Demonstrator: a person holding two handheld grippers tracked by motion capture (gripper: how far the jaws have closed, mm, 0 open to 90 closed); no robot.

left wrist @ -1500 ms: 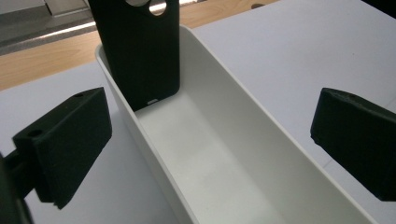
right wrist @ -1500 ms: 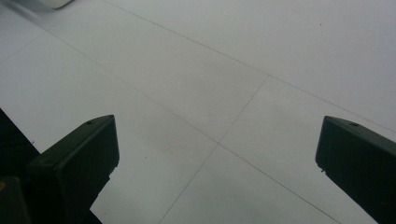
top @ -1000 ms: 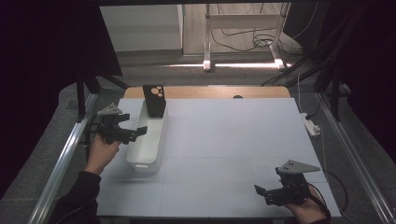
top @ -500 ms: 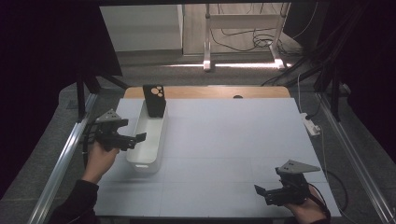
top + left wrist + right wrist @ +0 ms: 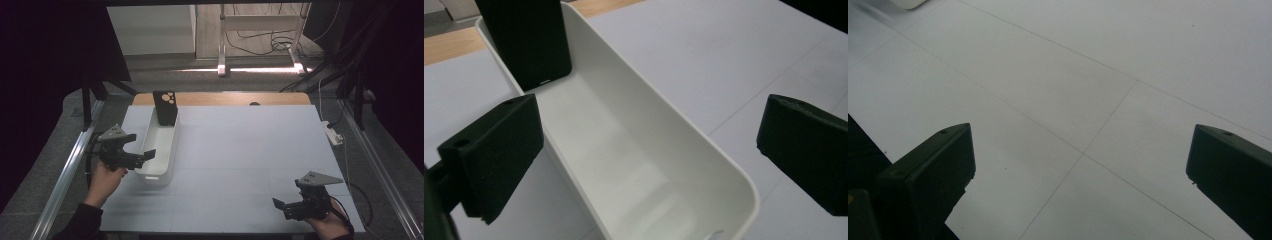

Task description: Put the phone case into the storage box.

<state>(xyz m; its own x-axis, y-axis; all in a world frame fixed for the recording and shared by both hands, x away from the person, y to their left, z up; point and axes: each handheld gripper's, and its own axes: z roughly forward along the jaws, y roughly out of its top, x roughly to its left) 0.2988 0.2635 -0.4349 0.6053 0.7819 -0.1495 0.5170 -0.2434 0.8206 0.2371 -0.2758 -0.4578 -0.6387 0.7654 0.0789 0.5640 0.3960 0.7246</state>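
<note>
Your left gripper [image 5: 142, 156], jaws spread wide and empty, hovered over the smooth, round-cornered white plastic bin [image 5: 161, 150] holding an upright matte-black phone case [image 5: 165, 107]; your right gripper [image 5: 281, 206] gaped empty.

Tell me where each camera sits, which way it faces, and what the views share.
High view: above the person's side, looking forward and down at the table; both forearms, left gripper, right gripper.
Left gripper view: rides the left gripper, looking down into the white bin between open jaws.
Right gripper view: faces bare tabletop between open jaws.
Shared: high and left gripper views both show the bin and black phone.
</note>
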